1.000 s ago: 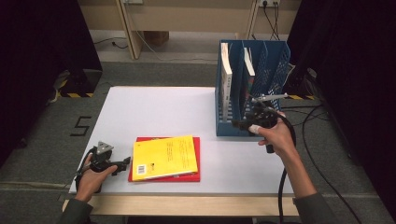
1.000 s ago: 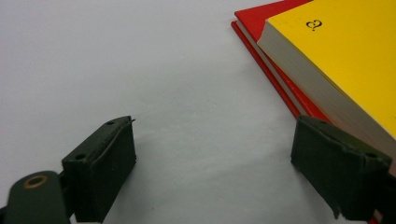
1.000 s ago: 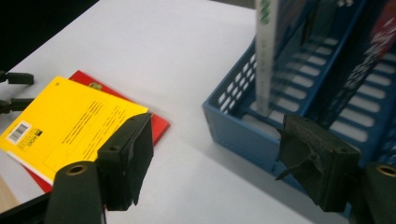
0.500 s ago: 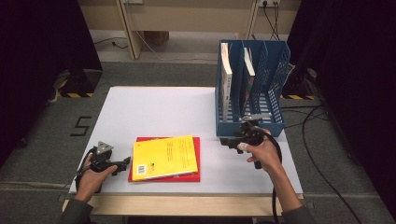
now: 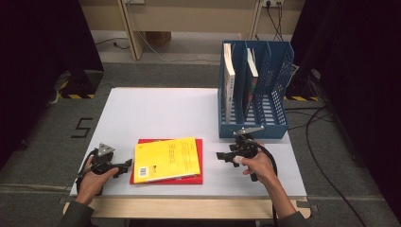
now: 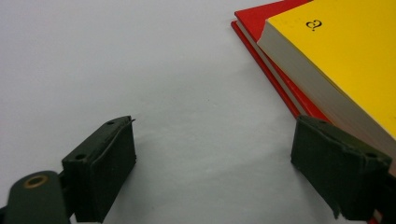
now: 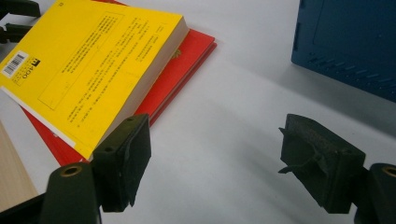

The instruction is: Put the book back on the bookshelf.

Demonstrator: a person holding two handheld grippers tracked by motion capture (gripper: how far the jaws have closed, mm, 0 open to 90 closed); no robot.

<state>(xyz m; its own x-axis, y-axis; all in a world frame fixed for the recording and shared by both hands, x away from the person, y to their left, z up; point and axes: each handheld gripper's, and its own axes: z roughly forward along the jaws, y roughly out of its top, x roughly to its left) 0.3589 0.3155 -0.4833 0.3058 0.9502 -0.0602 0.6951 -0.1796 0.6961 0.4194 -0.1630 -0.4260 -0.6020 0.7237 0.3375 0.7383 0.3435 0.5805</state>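
Yellow book (image 5: 166, 159) was found lying flat on a red book (image 5: 197, 161) at the near middle of the white desk (image 5: 156, 113). Left gripper (image 5: 126, 164) was held low just beside the stack's left edge, jaws spread, nothing between them. Right gripper (image 5: 223, 157) was held to the stack's right, apart from it, jaws likewise spread and empty. Blue file rack (image 5: 276, 71), holding upright books, was noted behind the right gripper.

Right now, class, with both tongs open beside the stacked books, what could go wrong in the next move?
1. The yellow book lies loose and askew on the red book; a push from the right tongs might slide it.
2. The left tongs might nudge the stack.
3. The blue file rack stands close behind the right tongs.
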